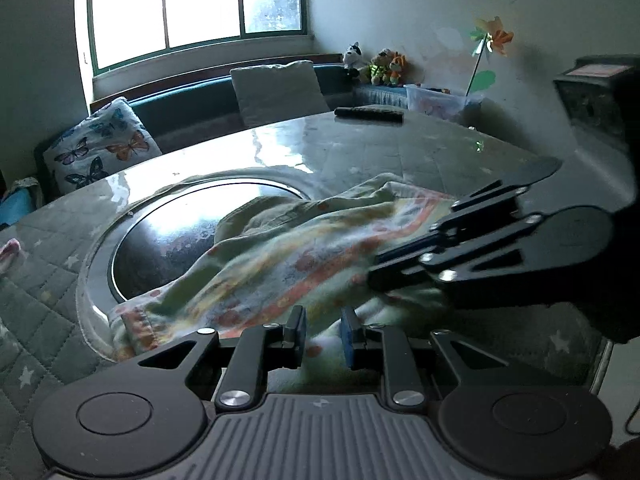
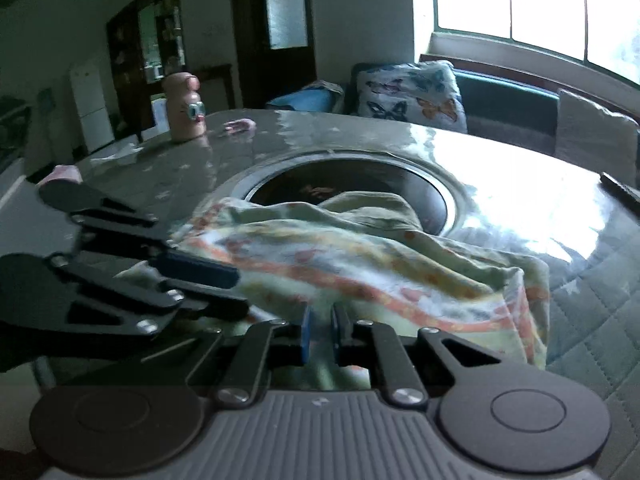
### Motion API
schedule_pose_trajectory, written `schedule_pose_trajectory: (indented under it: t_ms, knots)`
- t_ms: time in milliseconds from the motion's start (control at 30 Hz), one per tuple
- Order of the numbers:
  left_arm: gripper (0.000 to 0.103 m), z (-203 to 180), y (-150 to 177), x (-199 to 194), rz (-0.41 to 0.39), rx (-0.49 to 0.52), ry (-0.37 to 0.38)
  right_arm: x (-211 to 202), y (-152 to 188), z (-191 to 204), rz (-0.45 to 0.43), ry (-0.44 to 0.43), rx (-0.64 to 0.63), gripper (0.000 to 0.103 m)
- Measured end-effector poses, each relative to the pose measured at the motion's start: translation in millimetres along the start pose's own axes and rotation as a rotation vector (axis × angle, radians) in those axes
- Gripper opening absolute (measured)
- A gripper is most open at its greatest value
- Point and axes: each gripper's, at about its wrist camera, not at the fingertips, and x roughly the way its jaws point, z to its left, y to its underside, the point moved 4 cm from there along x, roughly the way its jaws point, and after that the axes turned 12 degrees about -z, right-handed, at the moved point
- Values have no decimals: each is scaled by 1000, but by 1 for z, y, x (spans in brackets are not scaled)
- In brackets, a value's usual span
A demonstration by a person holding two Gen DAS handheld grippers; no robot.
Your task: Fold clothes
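Left wrist view: garment (image 1: 280, 256) bunched on the table (image 1: 400, 152), folding barely begun.
My left gripper (image 1: 322, 334) and right gripper (image 2: 320, 332) each sit narrowly parted at its near edge; I can't tell if either pinches cloth.

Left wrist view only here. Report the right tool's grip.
Observer: The right tool shows a narrow gap at the cloth's near edge. I cannot confirm a pinch.
Operator: Name what stands on my blind side.
Observer: A pink bottle stands upright at the table's far left, apart from the cloth.
Operator: Describe my tool from outside.
Observer: The left tool lies across the cloth's left edge, its blue pad on top.
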Motion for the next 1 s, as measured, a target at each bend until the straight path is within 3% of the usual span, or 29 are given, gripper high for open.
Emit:
schedule_pose_trajectory:
  t_ms: [167, 433, 667, 833, 1000]
  knots:
    - [22, -3, 3, 6, 17, 13, 9, 23, -8, -16, 10, 44, 28, 9]
    - [22, -14, -10, 7, -25, 36, 37, 60, -19, -44, 31, 114, 66, 10]
    - [22, -13, -2, 18, -3, 12, 57, 82, -28, -48, 40, 141, 55, 9]
    - [22, -8, -3, 6, -20, -3, 18, 75, -37, -43, 12, 101, 73, 11]
    - [22, 10, 1, -7, -22, -64, -52, 62, -39, -16, 10, -11, 6, 12]
